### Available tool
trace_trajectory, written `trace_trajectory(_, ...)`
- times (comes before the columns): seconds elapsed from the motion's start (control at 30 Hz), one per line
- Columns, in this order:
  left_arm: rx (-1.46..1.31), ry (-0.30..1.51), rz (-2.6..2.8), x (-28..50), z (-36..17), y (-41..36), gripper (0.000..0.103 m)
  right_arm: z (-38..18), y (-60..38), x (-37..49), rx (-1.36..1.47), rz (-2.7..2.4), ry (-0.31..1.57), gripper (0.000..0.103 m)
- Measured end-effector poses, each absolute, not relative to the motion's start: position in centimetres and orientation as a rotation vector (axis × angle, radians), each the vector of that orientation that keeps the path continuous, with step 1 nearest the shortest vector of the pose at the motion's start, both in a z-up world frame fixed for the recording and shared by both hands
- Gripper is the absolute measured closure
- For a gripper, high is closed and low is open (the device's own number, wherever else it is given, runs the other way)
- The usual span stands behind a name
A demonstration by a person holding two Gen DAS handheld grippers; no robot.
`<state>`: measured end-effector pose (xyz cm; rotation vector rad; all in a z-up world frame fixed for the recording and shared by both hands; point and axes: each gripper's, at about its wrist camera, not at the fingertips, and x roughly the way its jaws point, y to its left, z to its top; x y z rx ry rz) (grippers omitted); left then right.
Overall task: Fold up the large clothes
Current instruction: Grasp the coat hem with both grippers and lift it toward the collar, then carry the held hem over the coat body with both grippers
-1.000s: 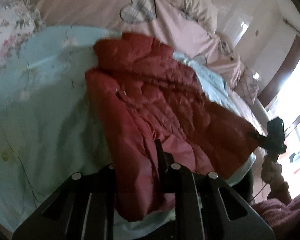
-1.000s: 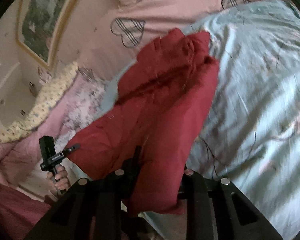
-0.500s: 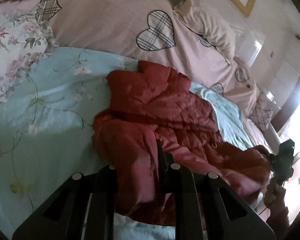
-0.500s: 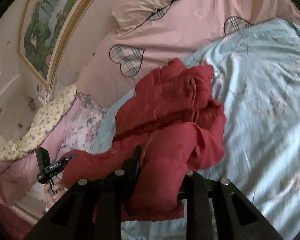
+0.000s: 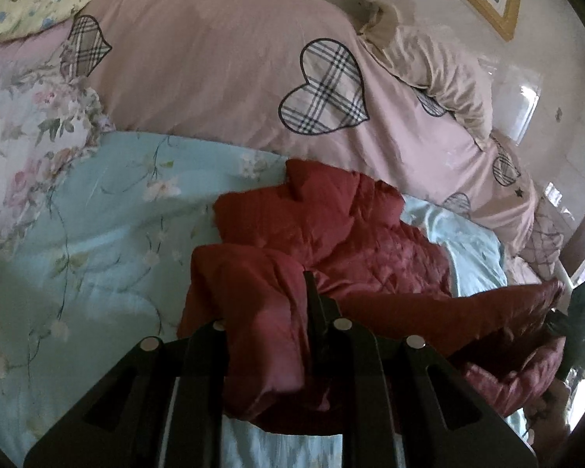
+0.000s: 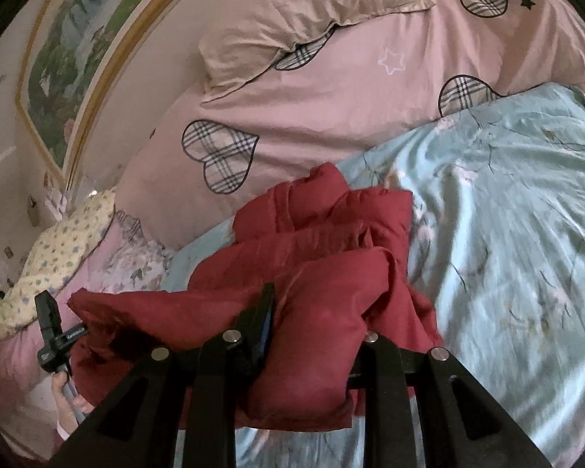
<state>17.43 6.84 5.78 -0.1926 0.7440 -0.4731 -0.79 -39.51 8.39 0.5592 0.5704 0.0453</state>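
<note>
One red quilted jacket [image 5: 331,234], bunched on the pale blue floral sheet [image 5: 97,234], its far end lying close to the pink duvet [image 5: 222,89]. I have its near hem lifted at two places. Left gripper [image 5: 269,312]: a thick roll of red fabric fills the gap between the two fingers, clamped there; the inner finger [image 5: 312,304] stands dark against the cloth, the other is mostly buried under it. Right gripper [image 6: 316,312]: same situation, a puffed fold of the jacket [image 6: 331,273] pinched between both fingers, one finger [image 6: 263,316] showing at the fold's left side. From the right wrist camera I see my left gripper [image 6: 52,331] off to the left, gripping the jacket's other corner, with the hand [image 6: 68,401] below it. From the left wrist camera the right gripper [image 5: 577,319] sits at the far right edge, jacket stretched toward it; detail there is dim. Count around it: one beige pillow [image 6: 292,19] on the duvet, one framed picture [image 6: 62,50] on the wall, one yellow flowered cushion [image 6: 50,257] at left.
</note>
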Motion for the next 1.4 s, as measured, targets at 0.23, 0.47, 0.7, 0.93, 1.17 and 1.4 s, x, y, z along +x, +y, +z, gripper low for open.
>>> trace_trajectory(0.23,-0.223,0.75,-0.441,21.2,5.1,5.6,0.087,8.6,-40.3,2.8,0.547,0.018,0.554,0.079)
trace_trajectory(0.47,-0.233,0.784,-0.387,25.7,4.1,3.8,0.086,7.4,-41.6,6.6,0.575,-0.046,0.547,0.078)
trace_trajectory(0.7,-0.235,0.835,-0.357,30.1,2.1,2.4,0.083,5.1,-43.3,10.3,0.616,-0.112,0.571,0.077)
trace_trajectory(0.93,-0.196,0.867,-0.321,33.3,-0.2,0.6,0.083,3.0,-43.4,13.2,0.569,-0.161,0.593,0.075)
trace_trajectory(1.17,-0.147,0.896,-0.276,36.3,-1.3,-1.2,0.082,2.2,-44.7,16.8,0.628,-0.186,0.625,0.074)
trace_trajectory(1.4,-0.14,0.925,-0.259,39.2,-2.5,-1.9,0.08,0.6,-45.8,21.3,0.645,-0.221,0.665,0.074)
